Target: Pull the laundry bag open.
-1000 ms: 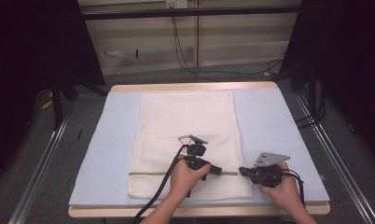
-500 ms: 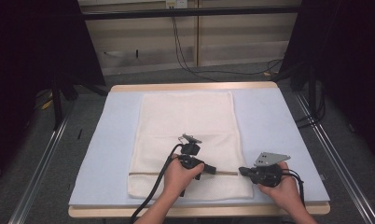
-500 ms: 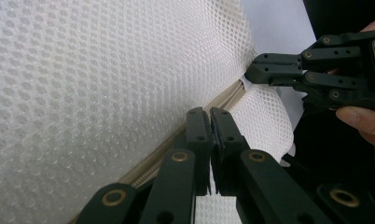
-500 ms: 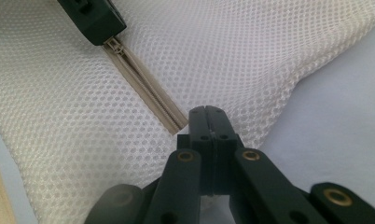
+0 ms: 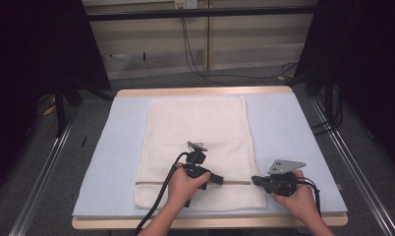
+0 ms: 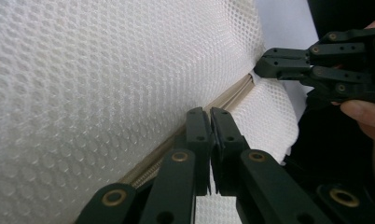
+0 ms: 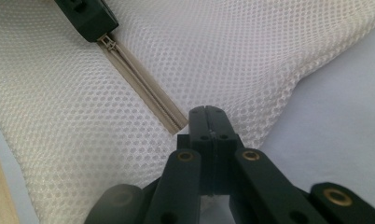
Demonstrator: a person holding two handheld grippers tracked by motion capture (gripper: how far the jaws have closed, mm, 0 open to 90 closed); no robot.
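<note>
Black jaws of the left gripper (image 6: pixel 210 122) are pressed together over the beige zipper (image 7: pixel 143 88) of a white mesh laundry bag (image 5: pixel 198 132); the right gripper view shows their tip at the zipper's slider (image 7: pixel 108 45), so they appear to have pinched its pull, though the pull itself is hidden. The right gripper (image 7: pixel 208 122) has its jaws closed too, right at the zipper's end by the bag's right edge, apparently nipping the mesh there to hold it taut; the fabric between them can't be made out.

From the high view, both grippers sit on the zipper line, which runs across the bag near its front edge, with only a short stretch of zipper between them. That stretch looks closed, teeth meshed. To the left of the slider the line reads as a thin dark seam, and whether it is open or shut there I cannot tell. So the work looks like running the slider along the zipper, with most of its length lying left of the slider.

Counted: one mesh bag, one zipper, one slider, two grippers, two hands, all on one pale blue counter (image 5: pixel 102 162).
</note>
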